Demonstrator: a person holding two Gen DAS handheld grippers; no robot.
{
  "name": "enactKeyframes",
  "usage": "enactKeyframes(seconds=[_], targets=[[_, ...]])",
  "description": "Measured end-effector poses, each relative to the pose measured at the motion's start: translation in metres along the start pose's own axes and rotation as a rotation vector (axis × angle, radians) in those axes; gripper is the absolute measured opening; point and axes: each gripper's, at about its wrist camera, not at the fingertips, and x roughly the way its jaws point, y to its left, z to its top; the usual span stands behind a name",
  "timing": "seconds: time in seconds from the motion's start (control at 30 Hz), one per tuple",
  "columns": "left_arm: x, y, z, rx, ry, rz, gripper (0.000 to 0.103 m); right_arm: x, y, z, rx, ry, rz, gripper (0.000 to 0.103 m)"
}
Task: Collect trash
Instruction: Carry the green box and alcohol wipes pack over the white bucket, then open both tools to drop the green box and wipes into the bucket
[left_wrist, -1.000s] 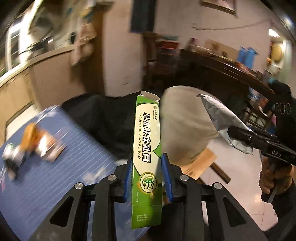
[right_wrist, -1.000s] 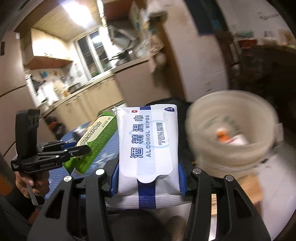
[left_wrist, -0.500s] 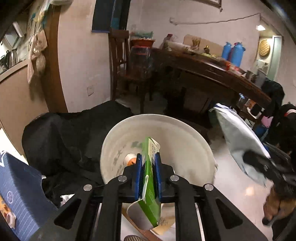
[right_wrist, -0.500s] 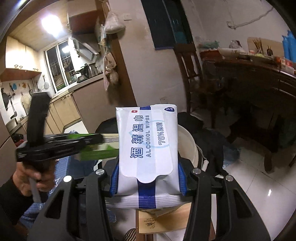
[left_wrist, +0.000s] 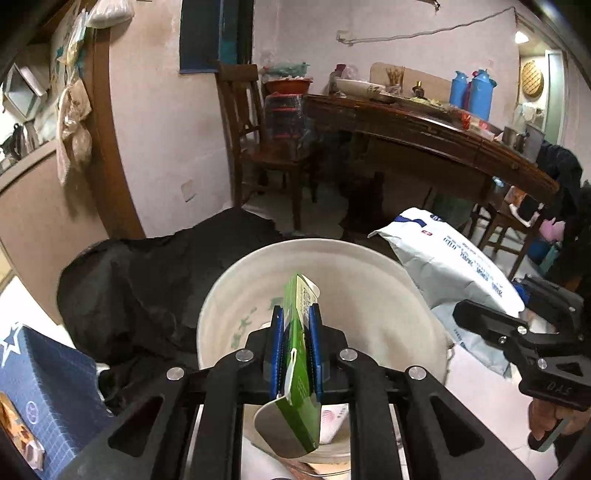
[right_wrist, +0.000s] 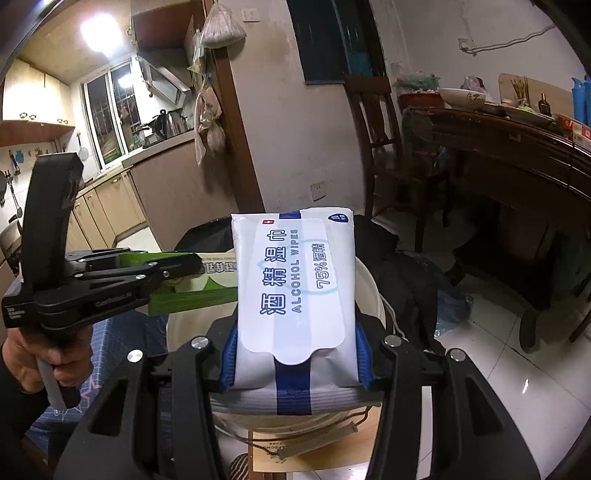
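Green carton (left_wrist: 297, 332), long and slim, pinched flat between blue pads of left gripper (left_wrist: 295, 332), jaws nearly closed on it. White inner flap hanging open at near end, printed white panel on one face, far end tipped over bucket (left_wrist: 369, 280). Seen side-on from right wrist view: same carton (right_wrist: 192, 291) level, green edge below, white face with dark characters above, poking out over bucket's rim.

Wipes pack (right_wrist: 295, 280), white with blue band down middle and blue print reading "ALCOHOL WIPES" and "75%", large rounded reseal flap on front. Clamped across its width in right gripper (right_wrist: 295, 354), jaws about half spread, blue pads pressing both sides. Held just above bucket, near its right rim. From left wrist view, same pack (left_wrist: 447, 273) slanting at bucket's right, its plain back showing small blue print, right gripper (left_wrist: 491, 325) black beneath it.

Bucket (right_wrist: 369, 295) cream-white, round, faded green marking on inner wall, bits of paper at bottom, wire handle hanging down near side. Standing on brown cardboard (right_wrist: 314, 446). Black cloth (left_wrist: 155, 284) heaped left of and behind bucket. Blue gridded table (left_wrist: 48, 384) further left. Wooden chair (left_wrist: 266, 140) and dark sideboard (left_wrist: 424, 140) well beyond bucket, against wall.
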Motion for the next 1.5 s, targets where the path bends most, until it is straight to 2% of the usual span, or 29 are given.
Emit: enactKeyframes(seconds=[0.1, 0.27, 1.37, 1.47, 1.5], targets=[[0.0, 0.006, 0.001, -0.022, 0.001, 0.014, 0.015, 0.004, 0.002, 0.001, -0.012, 0.01, -0.001, 0.047], [0.0, 0.003, 0.001, 0.003, -0.012, 0.065, 0.015, 0.008, 0.005, 0.003, -0.026, 0.019, -0.001, 0.047], [-0.006, -0.013, 0.007, 0.078, -0.063, 0.133, 0.015, 0.019, 0.007, 0.014, -0.064, 0.048, 0.02, 0.047], [-0.004, -0.015, 0.007, 0.087, -0.076, 0.162, 0.021, 0.024, 0.005, 0.014, -0.07, 0.068, 0.019, 0.05], [-0.004, -0.015, 0.007, 0.088, -0.088, 0.172, 0.028, 0.025, 0.005, 0.014, -0.073, 0.07, 0.01, 0.05]])
